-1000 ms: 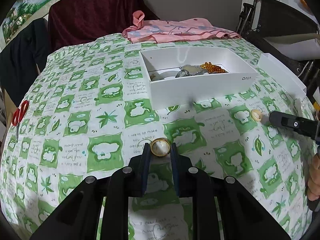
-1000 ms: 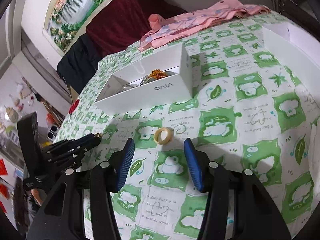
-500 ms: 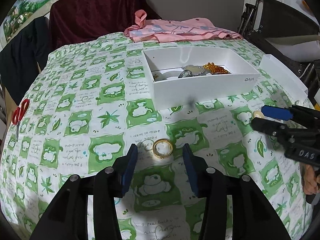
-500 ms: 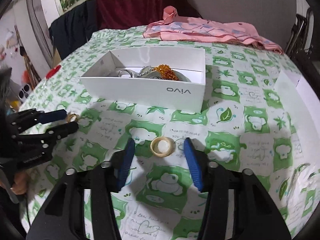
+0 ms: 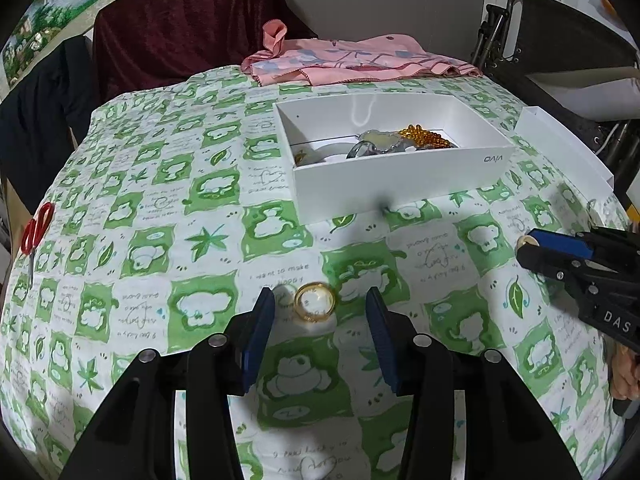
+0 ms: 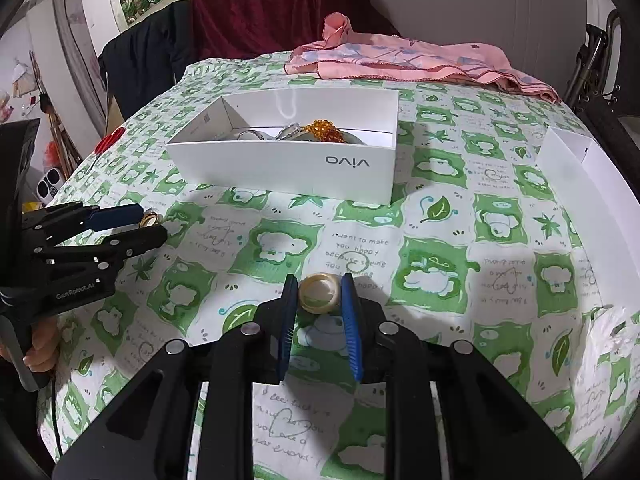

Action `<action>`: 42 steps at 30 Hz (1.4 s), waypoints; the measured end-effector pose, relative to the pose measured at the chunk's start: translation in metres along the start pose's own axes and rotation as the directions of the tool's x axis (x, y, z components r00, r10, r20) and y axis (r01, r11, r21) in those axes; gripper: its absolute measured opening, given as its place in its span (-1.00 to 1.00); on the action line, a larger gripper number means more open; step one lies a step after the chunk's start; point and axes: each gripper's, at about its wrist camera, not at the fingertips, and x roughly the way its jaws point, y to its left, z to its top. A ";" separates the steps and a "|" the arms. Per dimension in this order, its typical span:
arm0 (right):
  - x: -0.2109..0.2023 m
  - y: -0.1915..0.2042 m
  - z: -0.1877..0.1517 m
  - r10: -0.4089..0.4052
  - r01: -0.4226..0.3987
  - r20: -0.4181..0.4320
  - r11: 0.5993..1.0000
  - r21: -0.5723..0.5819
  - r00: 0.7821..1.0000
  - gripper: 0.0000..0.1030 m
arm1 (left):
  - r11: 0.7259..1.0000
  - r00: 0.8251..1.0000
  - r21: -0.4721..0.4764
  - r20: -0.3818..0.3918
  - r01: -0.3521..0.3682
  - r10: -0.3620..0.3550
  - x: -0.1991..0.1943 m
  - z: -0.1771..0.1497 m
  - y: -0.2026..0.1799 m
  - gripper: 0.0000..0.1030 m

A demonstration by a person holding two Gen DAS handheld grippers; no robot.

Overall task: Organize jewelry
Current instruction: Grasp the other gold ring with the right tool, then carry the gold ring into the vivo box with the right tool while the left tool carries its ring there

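Two wrist views of a bed-like surface under a green-and-white cloth (image 5: 132, 216). A pink garment (image 5: 352, 60) lies along its far edge, and red scissors (image 5: 36, 228) near its left edge.

The white box (image 6: 280, 168) (marked "vivo" on its near wall) stands open at mid-cloth and already holds amber beads (image 6: 326, 130) and some silvery pieces I cannot make out singly. A second white tray (image 6: 592, 184), which may be the box's lid, lies apart at the right.

My left gripper (image 5: 320, 304) hangs low over the cloth with its jaws spread wide. The gold ring (image 5: 315, 303) lies flat on the cloth between them, touching neither pad, so this gripper holds nothing.

My right gripper (image 6: 319, 292) has its blue pads brought in against the two sides of the cream ring (image 6: 319, 291), which sits between the tips, at or just above the cloth. I judge the grip made, though I cannot tell whether the ring has left the cloth.

Step in hand, as I read it: picking up the loose rings for the box, the right one gripped, the left one not yet taken.

The next move calls for a straight lift of the cream ring, a carry forward over the near wall of the box, and a release above the beads. A thin ring held by its rim may twist or slip, so the squeeze should hold steady. The left jaws then need closing squarely across the gold ring.
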 end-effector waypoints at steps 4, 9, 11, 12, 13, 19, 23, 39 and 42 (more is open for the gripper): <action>0.000 -0.001 0.000 0.005 -0.005 0.001 1.000 0.004 1.000 -0.58 | 1.000 1.000 0.016 0.009 0.000 0.000 -0.002 -0.001 -0.004 -0.59; 0.000 -0.002 0.000 0.010 -0.010 0.002 1.000 0.007 1.000 -0.58 | 0.999 1.000 0.041 0.017 -0.019 0.018 -0.006 -0.006 -0.011 -0.60; 0.000 -0.001 -0.001 0.009 -0.009 0.001 1.000 0.007 1.000 -0.58 | 0.999 1.000 0.048 0.015 -0.021 0.020 -0.007 -0.008 -0.013 -0.59; 0.000 -0.001 -0.001 0.008 -0.008 0.001 1.000 0.006 1.000 -0.58 | 0.998 0.999 0.059 0.020 -0.038 0.036 -0.007 -0.009 -0.016 -0.58; 0.000 -0.001 0.000 0.007 -0.007 0.001 1.000 0.006 1.000 -0.58 | 0.996 0.998 0.072 0.023 -0.054 0.052 -0.007 -0.010 -0.019 -0.58; 0.000 -0.001 0.000 0.006 -0.006 0.001 1.000 0.005 1.000 -0.58 | 0.996 0.998 0.068 0.026 -0.051 0.050 -0.009 -0.011 -0.018 -0.60; 0.000 -0.001 -0.001 0.008 -0.008 0.002 1.000 0.007 1.000 -0.58 | 0.994 0.997 0.090 0.041 -0.067 0.064 -0.013 -0.015 -0.024 -0.60; -0.007 -0.002 -0.007 0.046 -0.047 0.020 0.998 0.043 0.999 -0.59 | 0.991 0.991 0.072 0.086 -0.109 0.102 -0.025 -0.019 -0.025 -0.60; -0.011 0.000 -0.011 0.062 -0.063 0.020 0.997 0.048 0.998 -0.59 | 0.993 0.991 0.059 0.086 -0.105 0.100 -0.028 -0.022 -0.024 -0.60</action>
